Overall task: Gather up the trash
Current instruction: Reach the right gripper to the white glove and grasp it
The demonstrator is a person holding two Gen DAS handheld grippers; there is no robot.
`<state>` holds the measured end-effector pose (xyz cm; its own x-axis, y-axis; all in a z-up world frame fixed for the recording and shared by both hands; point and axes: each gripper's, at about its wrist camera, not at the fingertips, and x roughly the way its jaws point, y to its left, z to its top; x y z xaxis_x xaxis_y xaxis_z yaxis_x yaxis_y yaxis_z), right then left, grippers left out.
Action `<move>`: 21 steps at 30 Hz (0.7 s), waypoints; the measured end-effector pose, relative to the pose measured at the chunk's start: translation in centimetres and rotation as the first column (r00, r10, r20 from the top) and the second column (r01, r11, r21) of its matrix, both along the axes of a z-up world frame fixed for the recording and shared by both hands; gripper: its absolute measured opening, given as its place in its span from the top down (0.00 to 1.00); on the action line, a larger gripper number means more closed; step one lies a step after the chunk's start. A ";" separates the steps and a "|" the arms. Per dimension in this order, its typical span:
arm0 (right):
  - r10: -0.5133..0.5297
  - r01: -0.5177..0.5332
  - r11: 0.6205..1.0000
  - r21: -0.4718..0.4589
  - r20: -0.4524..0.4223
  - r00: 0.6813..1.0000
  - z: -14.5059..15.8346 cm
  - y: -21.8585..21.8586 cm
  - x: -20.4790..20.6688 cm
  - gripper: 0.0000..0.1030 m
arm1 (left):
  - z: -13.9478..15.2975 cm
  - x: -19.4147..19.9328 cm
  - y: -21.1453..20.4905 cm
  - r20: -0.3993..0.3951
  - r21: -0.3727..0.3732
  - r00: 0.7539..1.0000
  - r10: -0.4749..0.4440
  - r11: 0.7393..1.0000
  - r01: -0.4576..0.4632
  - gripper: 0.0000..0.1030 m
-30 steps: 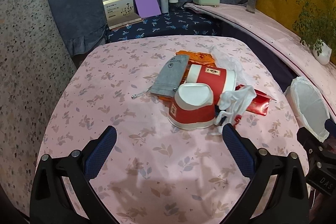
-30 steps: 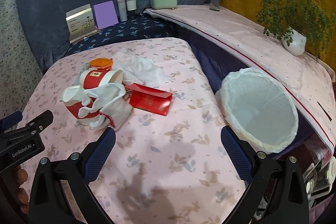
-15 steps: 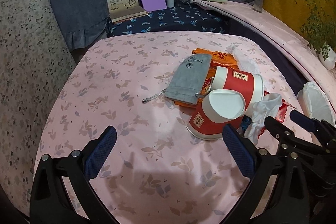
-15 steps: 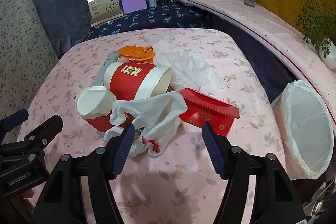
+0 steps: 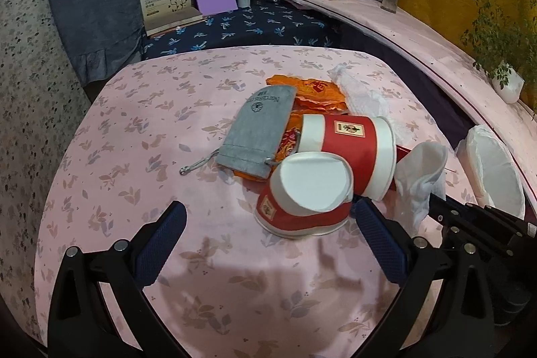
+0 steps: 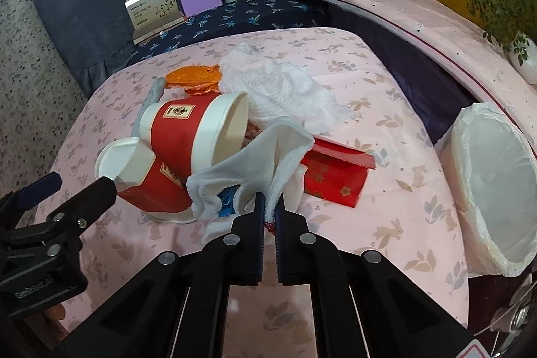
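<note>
The right tool [image 6: 269, 210] is clenched on a fold of the white cloth [image 6: 255, 153], its two fingers pressed nearly together with only a thin strip of fabric between them. The grip sits low on the cloth, near a red-stitched edge, so most of the fabric hangs free above and to the left of the pinch.

That loose part drapes against the mouth of the lying paper cup [image 6: 198, 133] and over the second cup [image 6: 147, 180], which sits upside down in front of it. A lift straight up and slightly toward the person should peel the cloth off both cups; a sideways drag would likely roll the lying cup or pull it along. Something blue shows under the cloth, and I cannot tell whether it is snagged in the fold.

The red envelope [image 6: 335, 173] lies just right of the pinch, partly under the cloth, so the cloth should clear it before swinging over. The lined trash bin [image 6: 496, 190] stands beside the tabletop [image 6: 402, 223] on the right, mouth open, and the carry is short. Hold the pinch firm until the whole cloth hangs over the liner, since a trailing corner could catch the rim.

The left tool [image 5: 266, 228] is released, fingers spread wide, near the upside-down cup. It could steady that cup if the cloth tugs.
</note>
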<state>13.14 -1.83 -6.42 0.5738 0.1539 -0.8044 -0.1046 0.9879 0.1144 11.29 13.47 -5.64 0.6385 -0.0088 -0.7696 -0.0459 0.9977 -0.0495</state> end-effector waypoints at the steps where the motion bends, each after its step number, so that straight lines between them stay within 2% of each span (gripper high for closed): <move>1: -0.011 0.011 1.000 0.004 0.002 1.000 0.2 -0.4 -0.1 0.95 | -0.1 0.2 -0.4 0.001 -0.005 1.000 -0.007 1.000 0.007 0.07; 7: -0.039 0.039 0.999 0.004 0.005 0.999 0.8 -2.1 -0.4 0.95 | -1.0 1.8 -2.1 -0.010 -0.010 1.000 -0.016 1.000 0.016 0.07; 11: -0.049 0.049 0.999 0.012 -0.001 0.999 0.8 -2.6 -0.4 0.95 | -1.8 2.8 -2.5 -0.021 0.015 1.000 -0.009 1.000 0.010 0.07; 14: -0.049 0.049 0.999 0.018 -0.001 0.999 0.9 -2.8 -0.6 0.95 | -2.0 2.9 -2.4 -0.023 0.025 1.000 0.001 1.000 0.000 0.22; 15: -0.049 0.049 0.999 0.020 0.000 0.999 1.0 -2.9 -0.7 0.95 | -2.0 2.9 -2.3 -0.030 0.019 1.000 -0.003 1.000 0.004 0.32; 17: -0.049 0.049 0.999 0.023 0.004 0.999 1.2 -3.1 -0.8 0.95 | -2.1 2.7 -2.2 -0.040 0.011 0.999 -0.005 1.000 0.006 0.34; 21: -0.050 0.050 0.998 0.030 0.020 0.999 1.8 -3.3 -1.4 0.95 | -1.2 1.4 -2.2 -0.012 0.023 1.000 0.005 1.000 -0.005 0.34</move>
